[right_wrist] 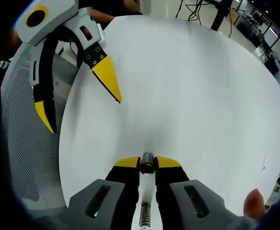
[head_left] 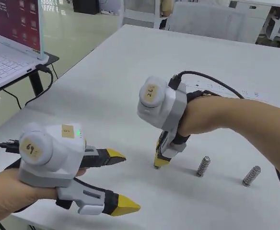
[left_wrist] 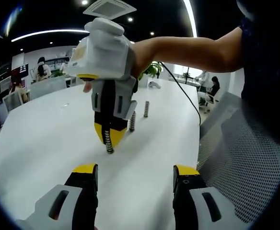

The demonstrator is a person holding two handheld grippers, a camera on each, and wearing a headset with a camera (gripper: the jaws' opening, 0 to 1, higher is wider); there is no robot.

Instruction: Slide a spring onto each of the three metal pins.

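Head view: on the white workbench top [head_left: 130,72] the right gripper [head_left: 160,163] points straight down, its yellow tips almost at the surface. To its right stand two coiled grey metal springs, the middle spring [head_left: 203,166] and the right-hand spring [head_left: 251,176], both upright and apparently already on their pins. The left gripper [head_left: 122,181] hovers at the near left, well apart from them, jaws spread wide and holding nothing. Left gripper view: the right gripper's jaws are pinched on a third coiled metal spring [left_wrist: 110,141], which hangs below the tips with its lower end at or just above the table. Right gripper view: that third spring sits clamped between the closed yellow tips, and the pin beneath it cannot be made out. The last of the three springs seems to be in hand. The next move calls for keeping it vertical, lowering it fully over its pin, and parting the jaws only once it is seated.
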